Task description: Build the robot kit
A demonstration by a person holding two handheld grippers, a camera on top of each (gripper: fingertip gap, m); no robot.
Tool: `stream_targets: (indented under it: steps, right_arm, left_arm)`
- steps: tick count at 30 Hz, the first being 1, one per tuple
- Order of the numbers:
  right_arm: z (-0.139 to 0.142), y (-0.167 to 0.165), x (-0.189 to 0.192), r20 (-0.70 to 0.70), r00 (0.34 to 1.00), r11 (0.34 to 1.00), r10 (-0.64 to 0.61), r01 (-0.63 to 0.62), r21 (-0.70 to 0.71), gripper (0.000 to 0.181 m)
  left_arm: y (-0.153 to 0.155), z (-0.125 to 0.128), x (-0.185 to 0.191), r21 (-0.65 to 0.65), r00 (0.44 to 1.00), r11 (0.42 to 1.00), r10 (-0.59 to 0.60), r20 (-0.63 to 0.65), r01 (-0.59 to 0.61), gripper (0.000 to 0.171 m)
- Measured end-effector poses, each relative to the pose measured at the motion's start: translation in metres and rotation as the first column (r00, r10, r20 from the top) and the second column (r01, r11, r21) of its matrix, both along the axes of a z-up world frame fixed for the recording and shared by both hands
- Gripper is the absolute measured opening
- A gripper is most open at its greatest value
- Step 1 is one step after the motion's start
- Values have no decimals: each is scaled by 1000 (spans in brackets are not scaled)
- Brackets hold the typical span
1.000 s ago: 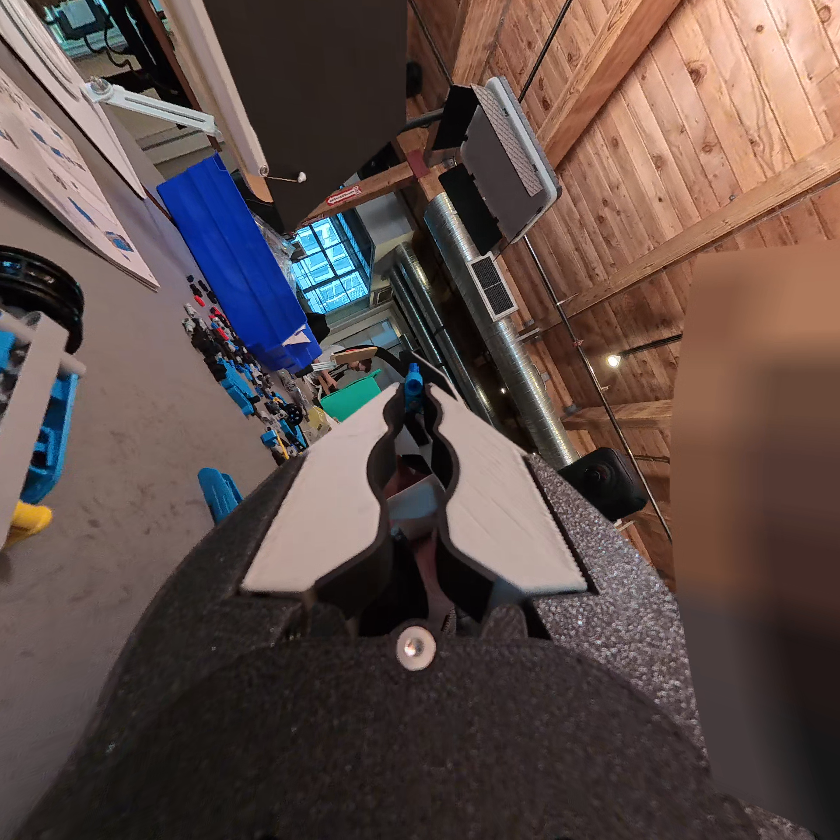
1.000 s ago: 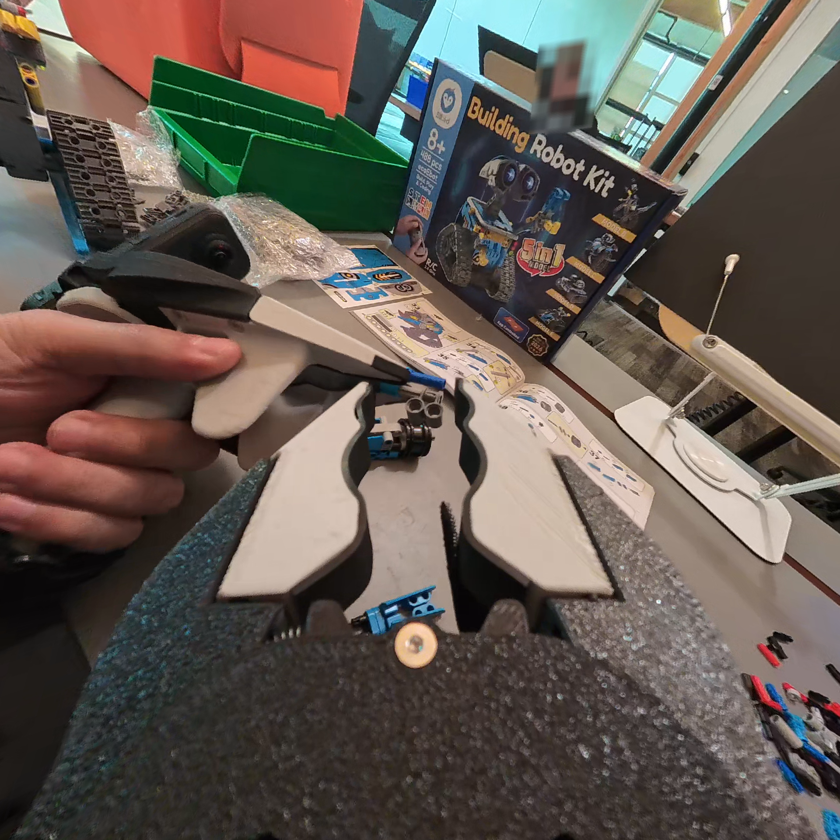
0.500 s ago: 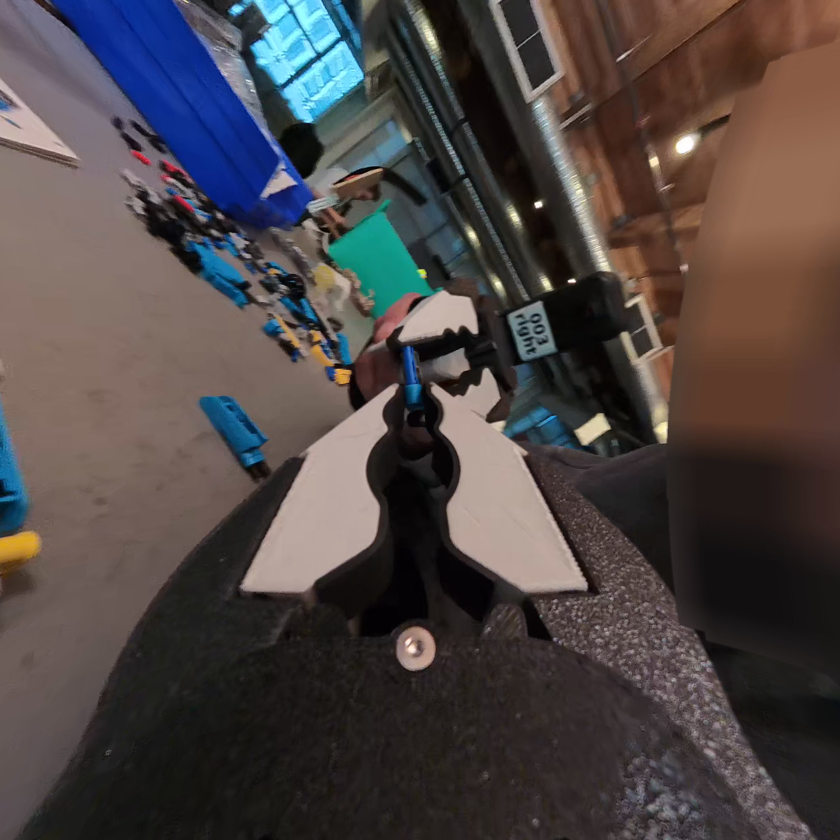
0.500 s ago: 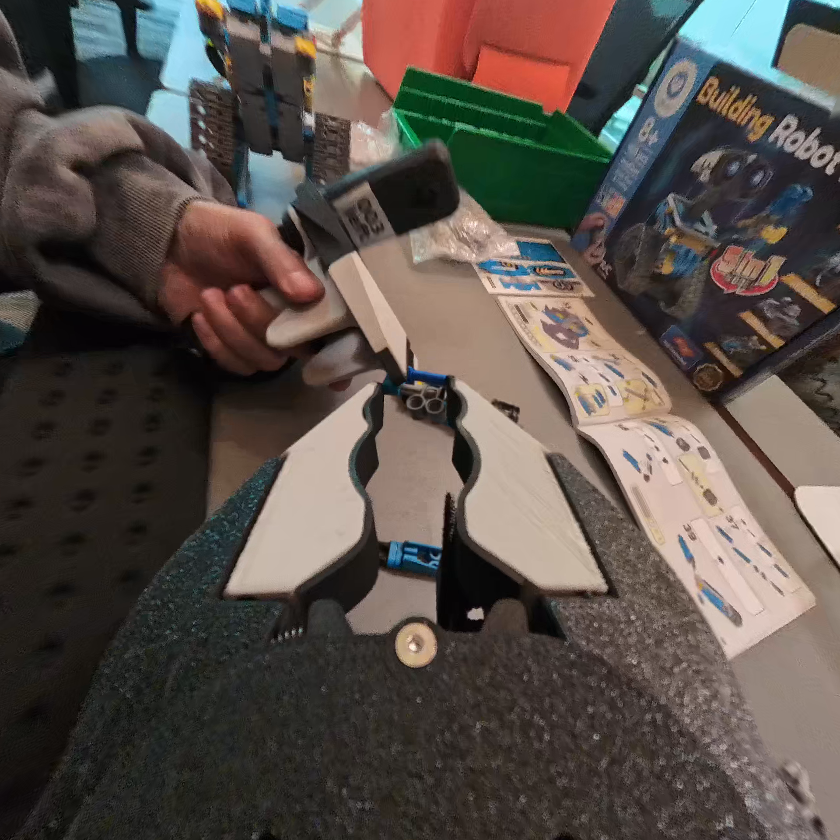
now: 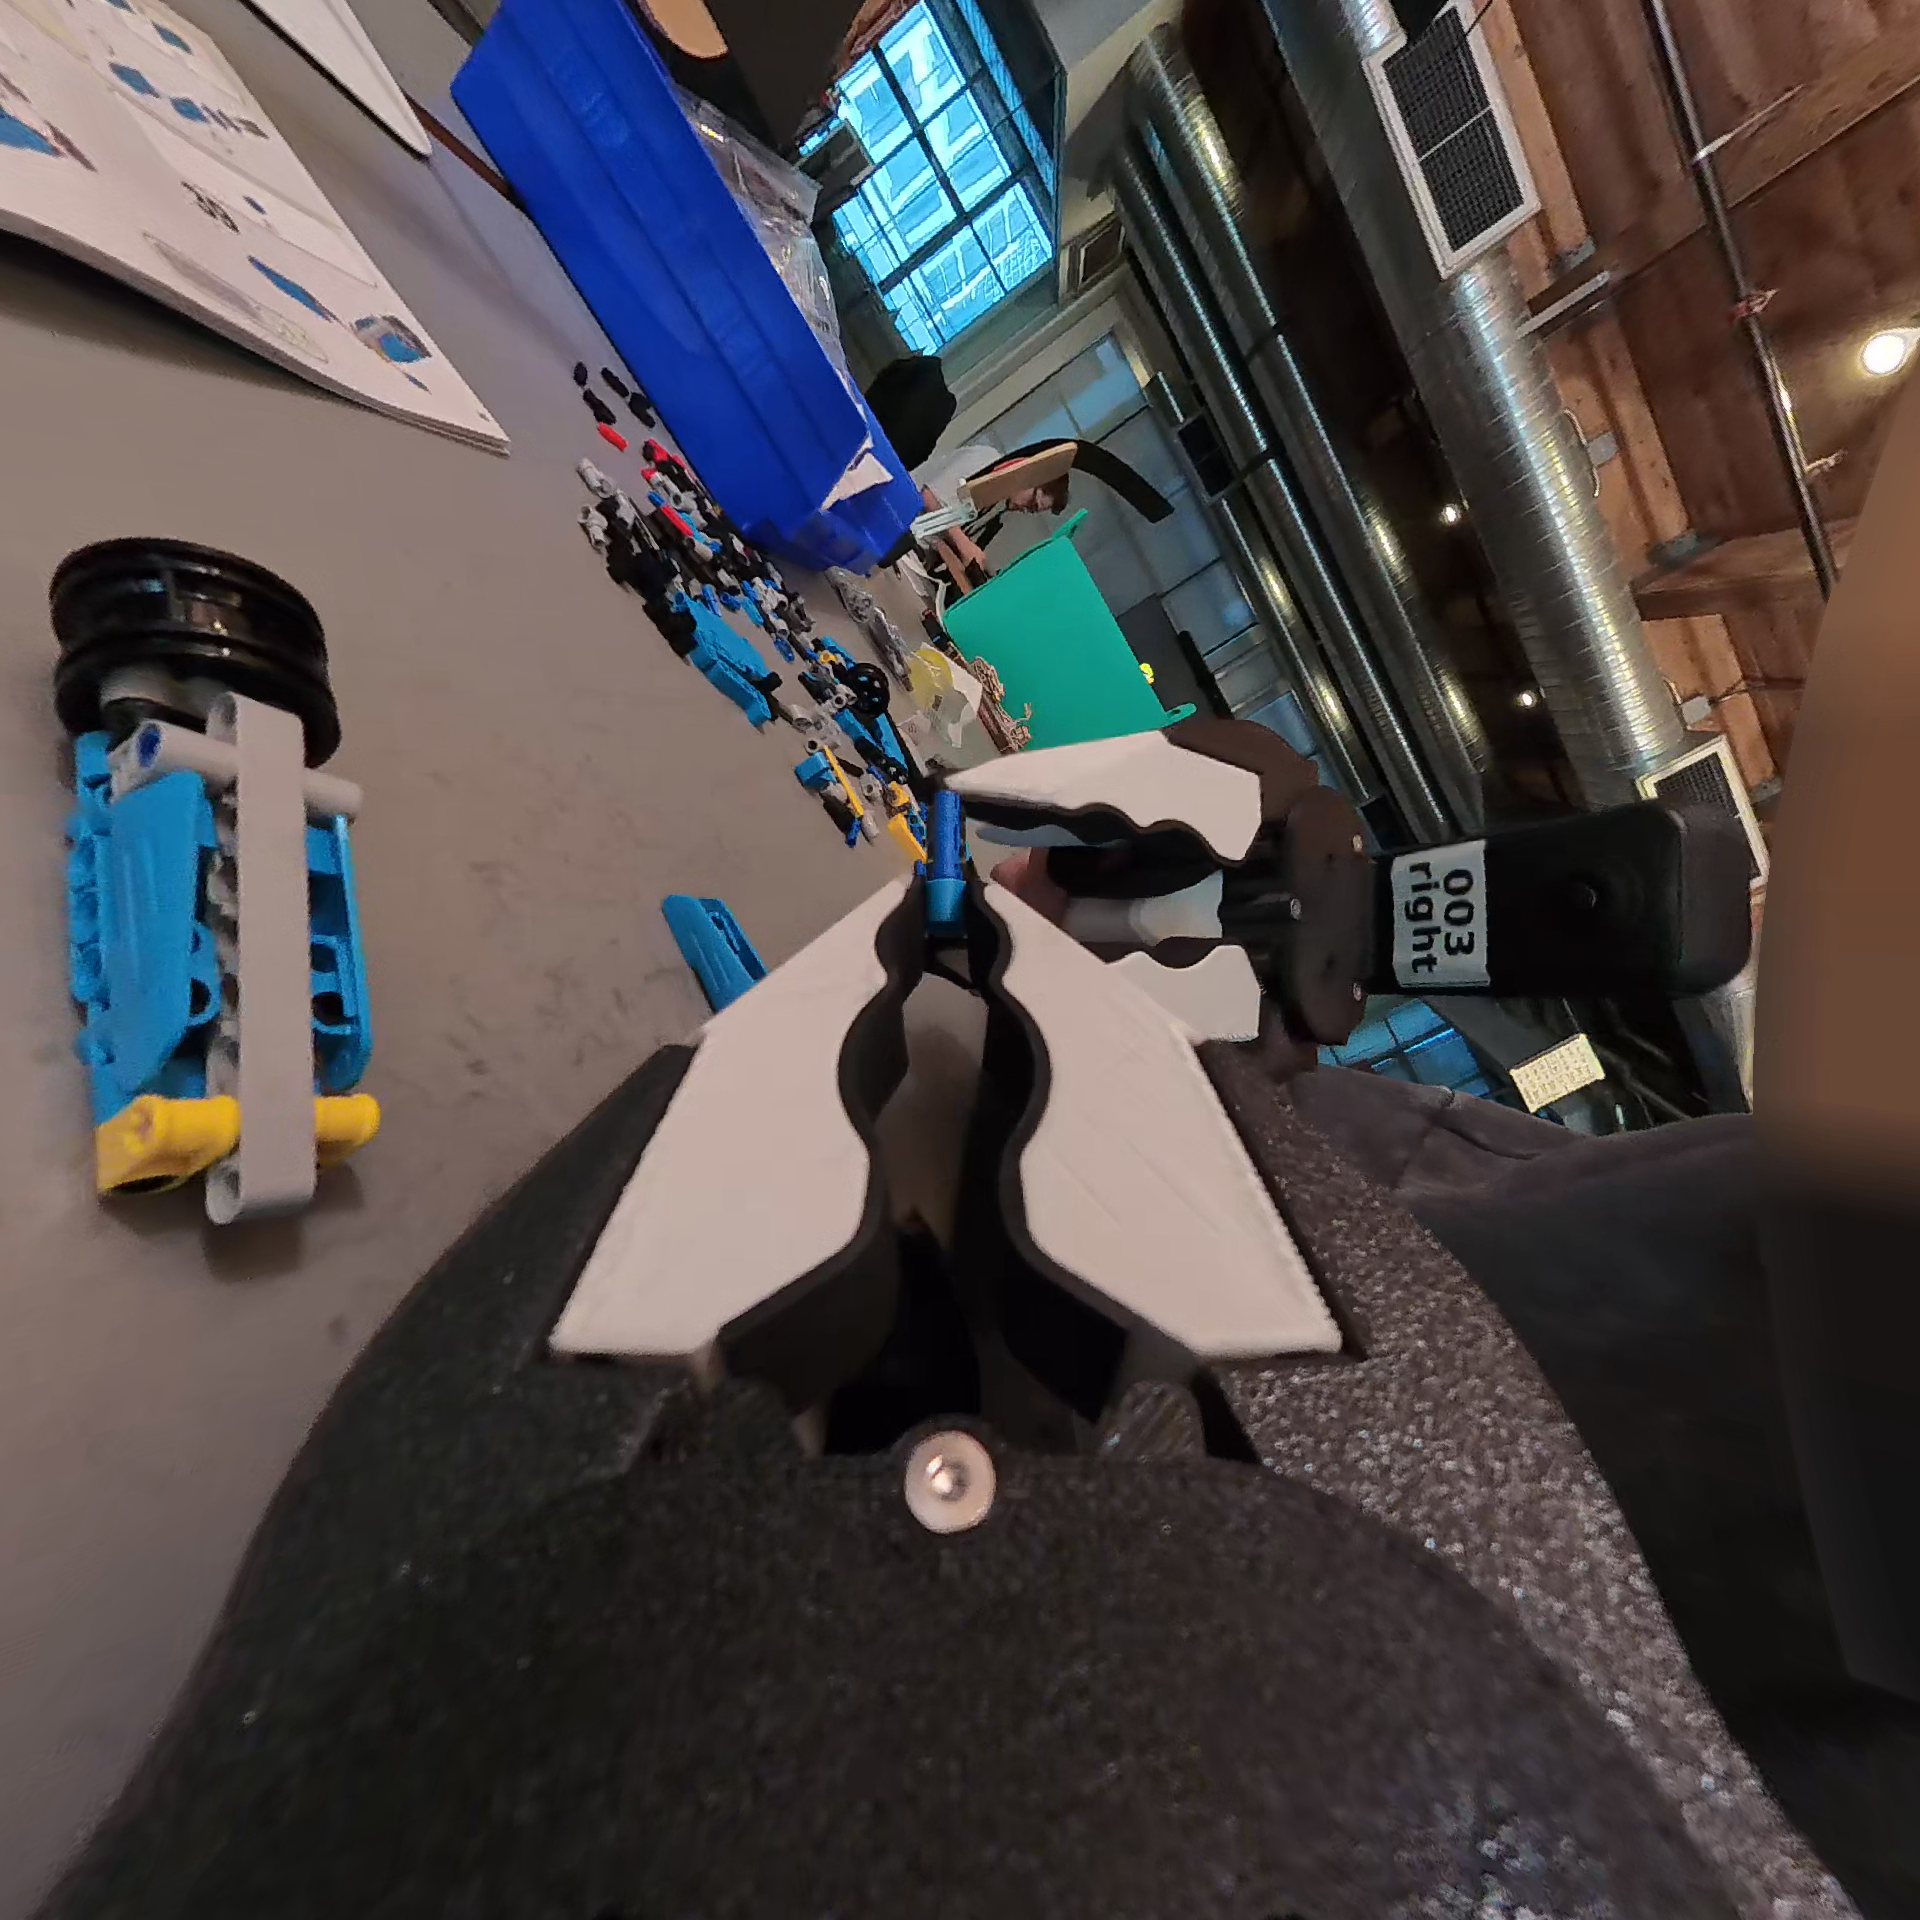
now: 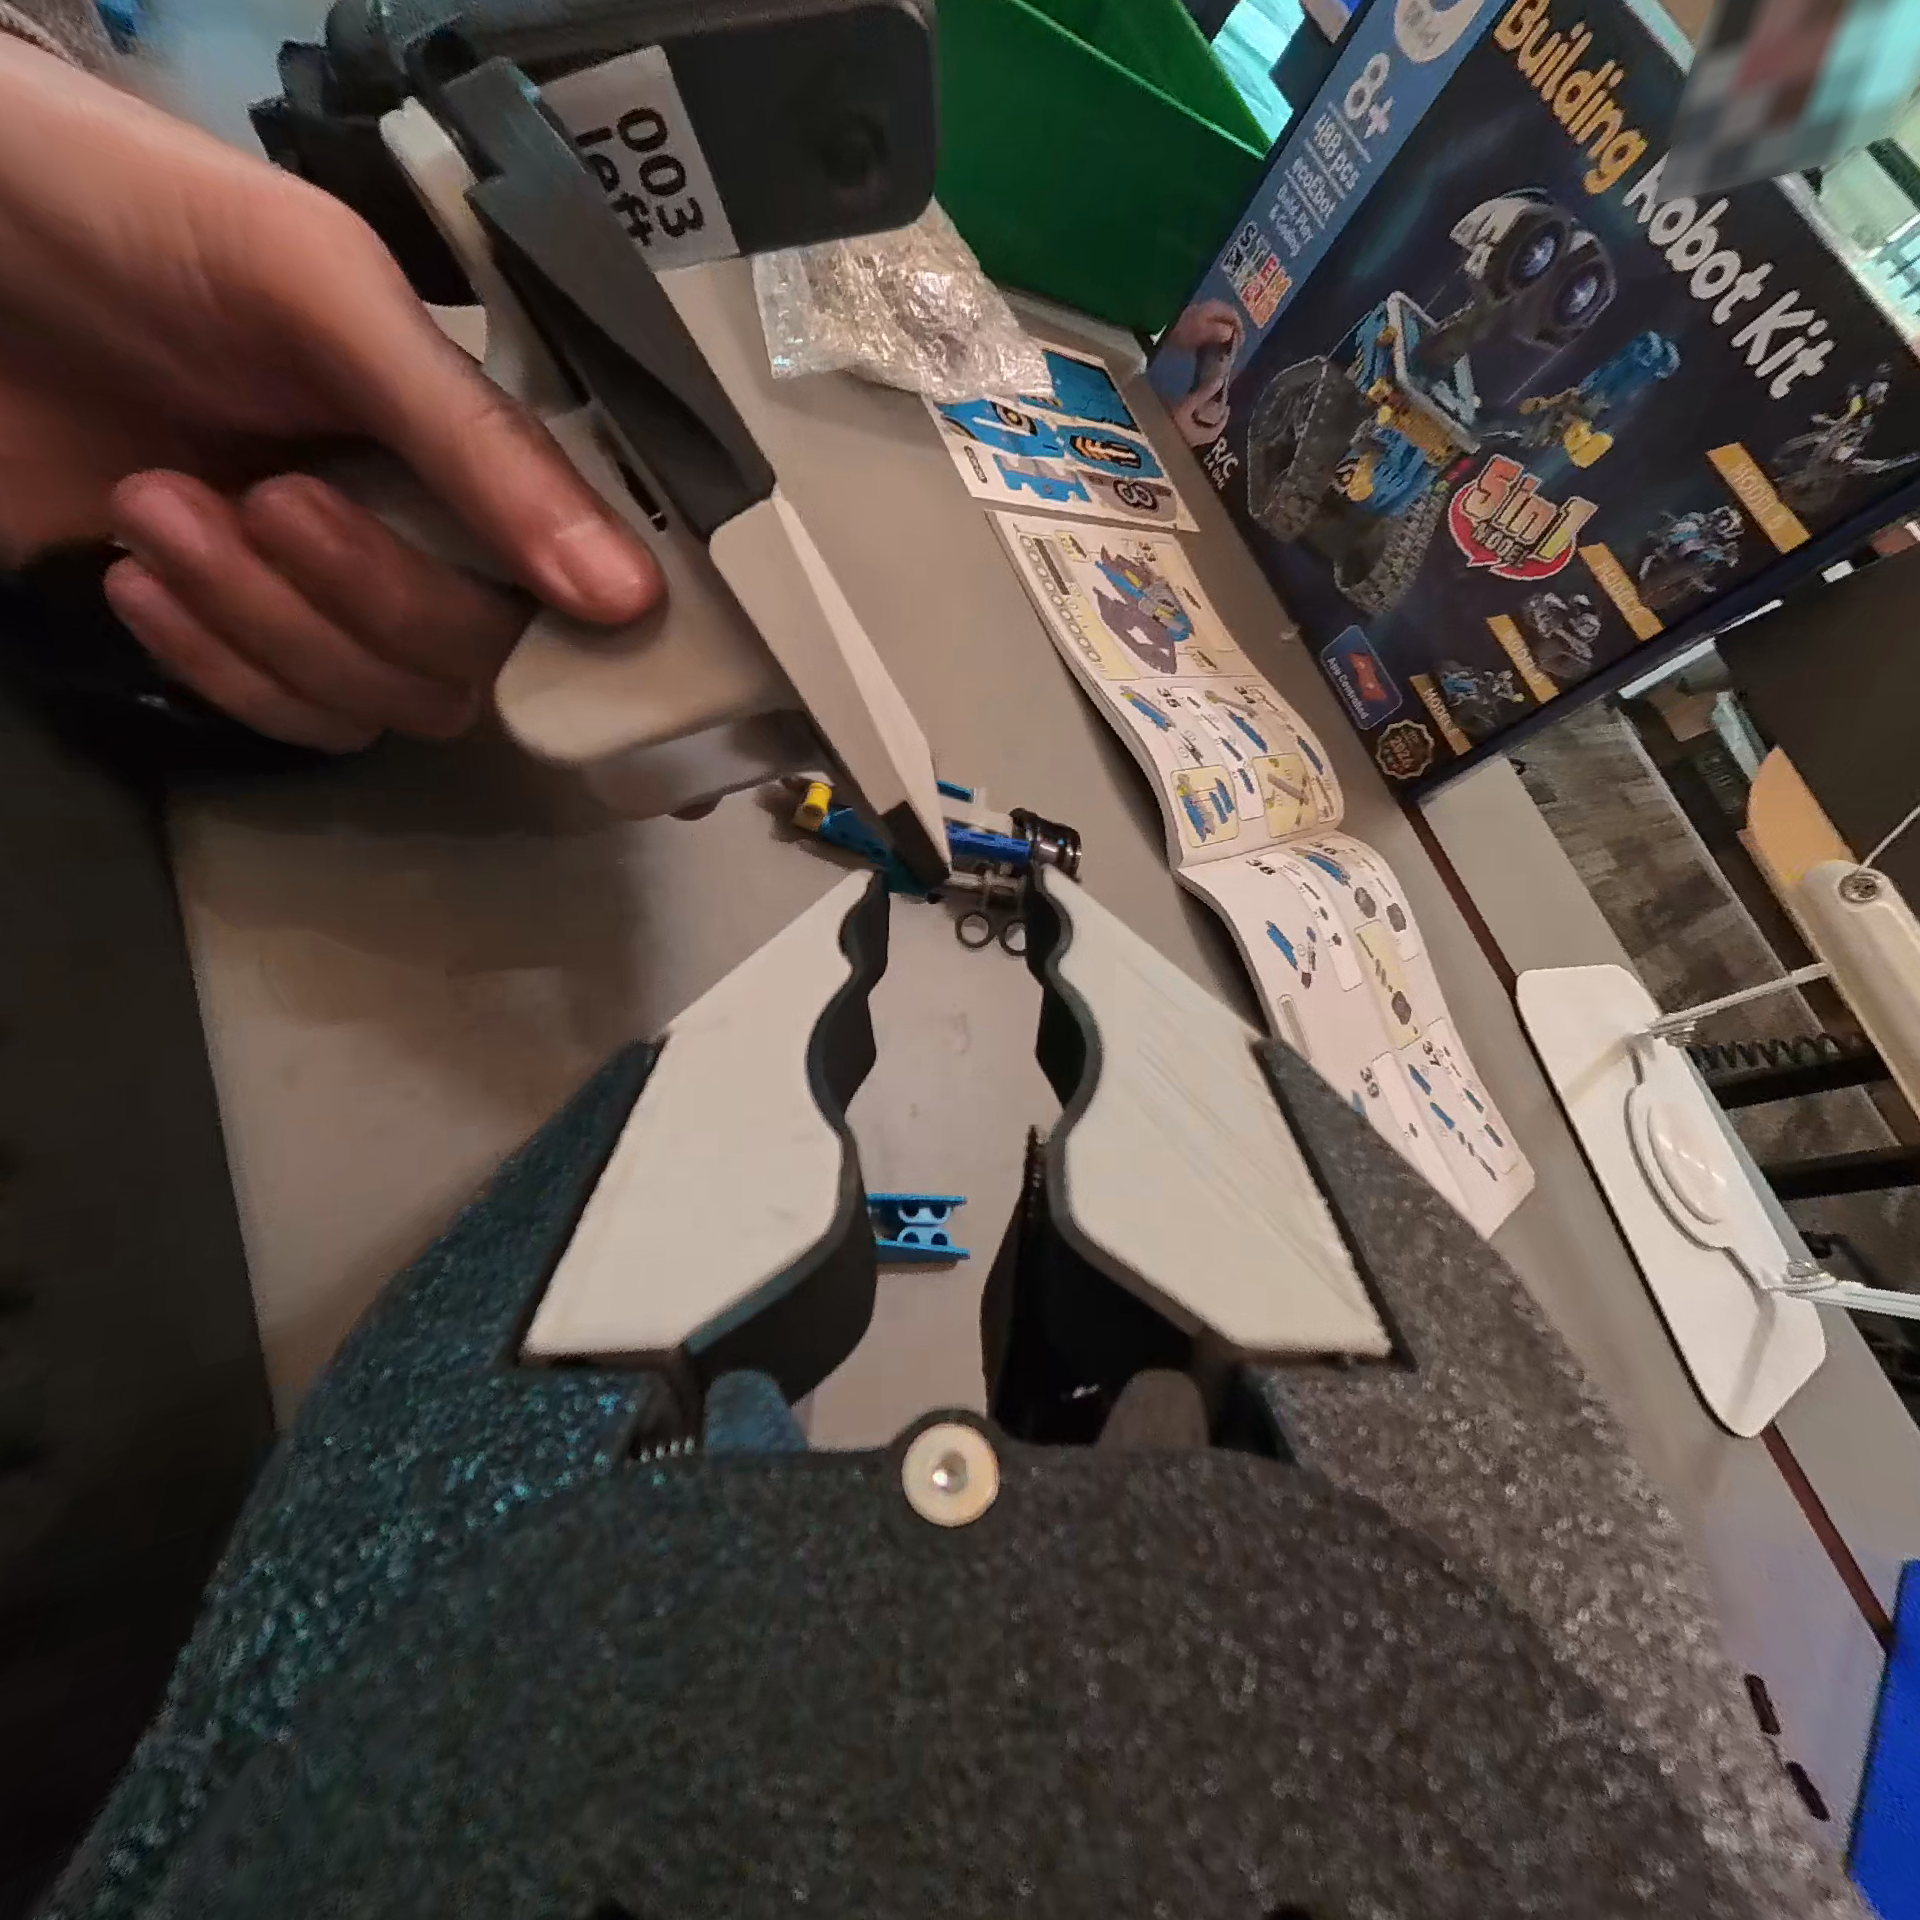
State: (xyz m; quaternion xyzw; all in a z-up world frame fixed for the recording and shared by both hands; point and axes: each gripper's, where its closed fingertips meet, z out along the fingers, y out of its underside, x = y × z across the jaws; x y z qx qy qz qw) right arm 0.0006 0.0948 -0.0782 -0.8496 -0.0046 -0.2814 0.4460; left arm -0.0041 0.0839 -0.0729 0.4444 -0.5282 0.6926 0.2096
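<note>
Blue pin (image 5: 943,862) sits pinched at the tips of the left tool (image 5: 945,914), jaws closed on it, while the right tool (image 6: 961,894) hangs with jaws parted around a small grey-and-blue piece (image 6: 995,868) without visibly clamping it, the two tools tip to tip just above the tabletop (image 6: 436,987). Near the right tool's base lies a loose blue connector (image 6: 920,1231); left of the left tool lies a blue, grey and yellow assembly with a black wheel (image 5: 208,883), apparently part-built. Farther off lie an open instruction booklet (image 6: 1226,769), a scatter of small parts (image 5: 748,634), a blue bin (image 5: 665,260) and the kit box (image 6: 1558,343).
</note>
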Motion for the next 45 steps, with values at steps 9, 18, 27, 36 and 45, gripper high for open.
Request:
stream_targets:
  steps: [9, 18, 27, 36, 45]
  right_arm:
    - [-3, -1, -1, -42, 999, 999, 36, -35, 9, 24]
    - [-4, -1, 4, -92, 996, 1000, -10, 12, 26, 27]
    - [-6, -1, 4, -93, 995, 999, -43, 44, 5, 27]
    - [-9, -2, 0, -76, 997, 999, -26, 23, -37, 21]
    - [-9, -3, 1, -58, 998, 999, -17, 15, -36, 15]
  left_arm:
    - [-1, -3, 0, 62, 999, 998, 18, 35, -20, 6]
    - [1, -3, 2, 82, 998, 996, 41, 52, -45, 6]
    - [2, -4, 2, 114, 995, 991, 63, 73, -71, 6]
    - [1, -5, 1, 91, 998, 995, 44, 49, -48, 6]
    - [2, -4, 1, 91, 997, 994, 48, 54, -52, 6]
